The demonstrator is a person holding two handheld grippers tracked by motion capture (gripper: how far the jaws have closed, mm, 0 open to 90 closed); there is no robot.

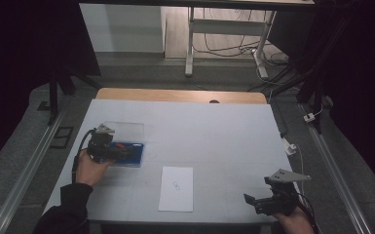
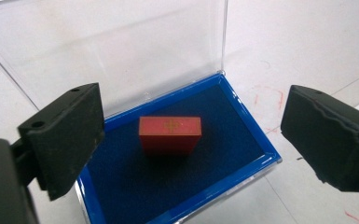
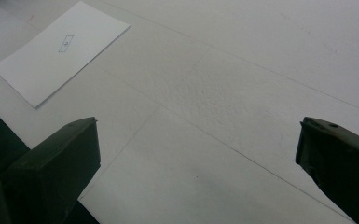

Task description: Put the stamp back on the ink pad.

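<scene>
**A:** So in the high view we've got the left gripper (image 1: 108, 146) at the left-middle of the frame, sitting right over the blue case (image 1: 132, 155). The clear lid (image 1: 126, 129) is flipped up behind it, toward the upper part of the frame. There's a bit of red visible inside the case, just beside the gripper.

**B:** Yep, and the left gripper view nails it. We see the red block (image 2: 170, 134) lying on the dark blue lining, about dead center of the frame, small gold mark on its top face. Our jaws are spread wide, one at the left edge and one at the right edge, block sitting between them but well apart from both. Nothing's gripped.

**A:** What about the right gripper (image 1: 268, 202)?

**B:** Lower right of the high view, down near the table's (image 1: 214, 131) front edge, well away from the case. In the right gripper view its jaws are wide apart too, just bare white table between them, holding nothing.

**A:** And the white card (image 1: 176, 188)?

**B:** Bottom center in the high view, lying flat between our two hands, tiny printed mark in the middle. It also turns up in the upper left of the right gripper view (image 3: 60, 51).
</scene>
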